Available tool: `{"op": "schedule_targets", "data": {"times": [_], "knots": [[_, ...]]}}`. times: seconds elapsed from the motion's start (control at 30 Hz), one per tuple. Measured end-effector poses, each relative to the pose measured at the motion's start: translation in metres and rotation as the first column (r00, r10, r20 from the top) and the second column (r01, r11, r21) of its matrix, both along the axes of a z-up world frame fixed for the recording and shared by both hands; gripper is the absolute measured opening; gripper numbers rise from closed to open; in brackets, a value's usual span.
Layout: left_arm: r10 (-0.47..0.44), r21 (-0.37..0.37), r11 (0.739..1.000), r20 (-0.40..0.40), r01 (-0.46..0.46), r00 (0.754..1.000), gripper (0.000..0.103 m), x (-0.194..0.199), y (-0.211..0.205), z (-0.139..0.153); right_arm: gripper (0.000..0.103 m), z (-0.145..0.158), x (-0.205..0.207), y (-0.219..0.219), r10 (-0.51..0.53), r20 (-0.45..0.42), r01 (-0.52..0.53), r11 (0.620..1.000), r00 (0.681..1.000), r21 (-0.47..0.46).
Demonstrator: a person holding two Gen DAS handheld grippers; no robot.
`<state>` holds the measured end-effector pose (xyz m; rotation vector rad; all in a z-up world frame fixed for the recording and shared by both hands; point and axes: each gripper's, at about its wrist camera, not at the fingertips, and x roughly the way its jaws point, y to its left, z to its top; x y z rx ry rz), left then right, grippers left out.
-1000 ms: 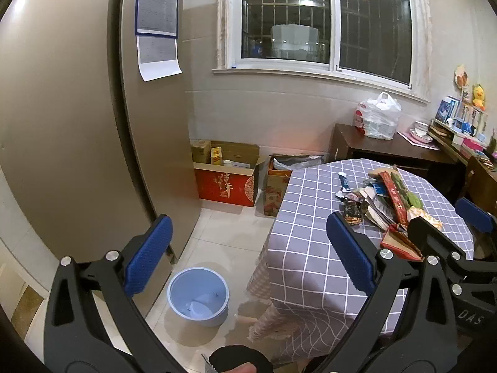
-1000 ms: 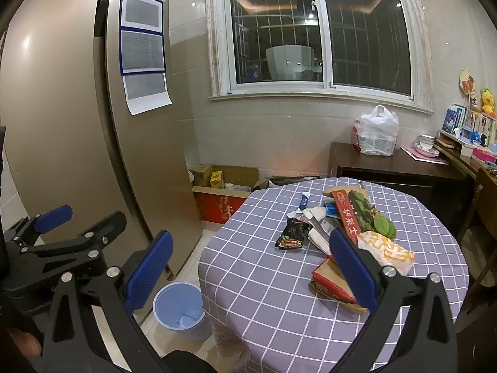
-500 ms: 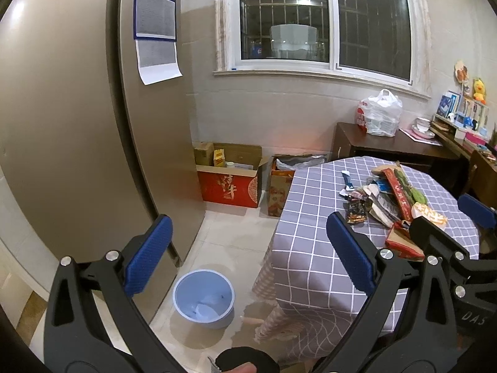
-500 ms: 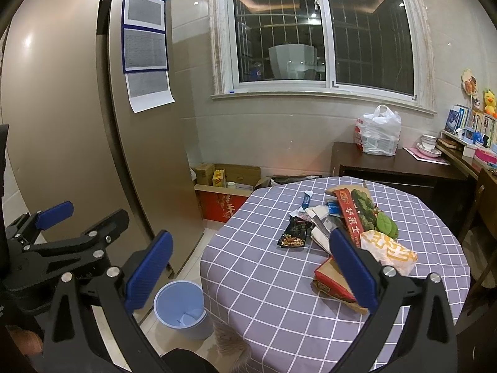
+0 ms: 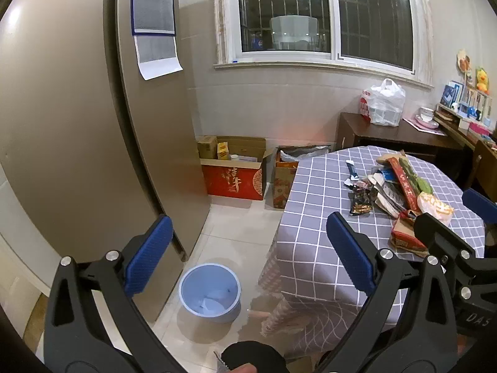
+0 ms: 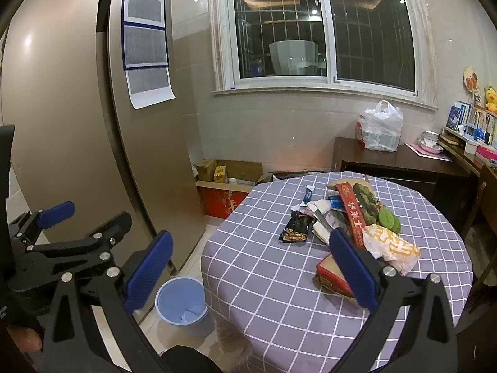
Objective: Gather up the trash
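Note:
A pile of trash (image 6: 351,220) lies on the round table with the purple checked cloth (image 6: 273,273): a dark snack wrapper (image 6: 295,230), a red box (image 6: 329,275), a yellow-white bag (image 6: 391,247), papers and green packets. The pile also shows in the left wrist view (image 5: 394,192). A light blue bin (image 5: 209,292) stands on the floor left of the table; it shows in the right wrist view (image 6: 181,306) too. My left gripper (image 5: 248,255) is open and empty above the floor. My right gripper (image 6: 248,267) is open and empty over the table's near edge.
A tall beige fridge (image 5: 77,140) stands at left. Open cardboard boxes (image 5: 233,171) sit against the wall under the window. A dark wooden sideboard (image 6: 397,161) with a white plastic bag (image 6: 380,127) stands behind the table. Shelves with small items are at far right.
Both views have drifted slightly, as if the grippers pulled back and rose a little. Both grippers stay open; nothing on the table has moved.

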<state>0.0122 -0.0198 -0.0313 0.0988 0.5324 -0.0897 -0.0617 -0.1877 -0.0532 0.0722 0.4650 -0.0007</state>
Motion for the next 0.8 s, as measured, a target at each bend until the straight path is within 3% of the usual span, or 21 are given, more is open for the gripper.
{"op": "schedule_targets", "data": {"times": [0.8], "knots": [[-0.007, 0.031, 0.999, -0.042, 0.008, 0.999, 0.097, 0.005, -0.011, -0.015, 0.099, -0.017, 0.007, -0.017, 0.014, -0.044, -0.012, 0.999, 0.999, 0.050]]}}
